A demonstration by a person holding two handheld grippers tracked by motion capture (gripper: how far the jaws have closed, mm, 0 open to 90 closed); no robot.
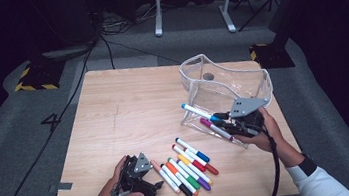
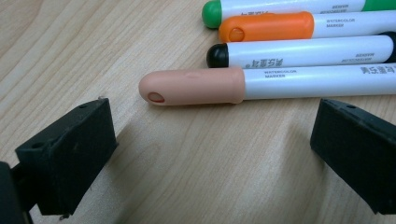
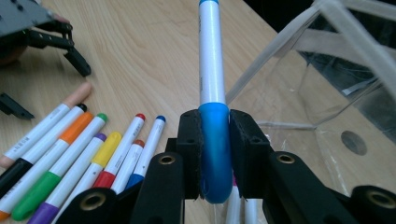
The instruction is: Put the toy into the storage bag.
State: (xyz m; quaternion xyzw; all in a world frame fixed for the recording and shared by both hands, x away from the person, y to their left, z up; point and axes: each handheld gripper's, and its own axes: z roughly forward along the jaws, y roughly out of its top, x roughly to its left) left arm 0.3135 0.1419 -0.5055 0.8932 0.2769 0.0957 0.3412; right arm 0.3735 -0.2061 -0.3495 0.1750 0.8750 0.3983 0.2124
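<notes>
Right gripper point(image 1: 225, 118) clamps the blue marker point(image 3: 212, 93) by its cap, just beside the clear pouch's point(image 1: 240, 77) rim, above a pink marker point(image 1: 215, 129) at the pouch mouth. Left gripper point(image 1: 154, 185) rests on the table point(image 1: 123, 109), jaws spread wide, peach marker point(image 2: 261, 84) lying just beyond them at the near edge of the marker row point(image 1: 186, 167).

I am reading "WATERCOLOR MARKER" on the peach-capped marker point(image 2: 261, 84) and the orange-capped marker point(image 2: 299, 25), right of centre in my left gripper view.
</notes>
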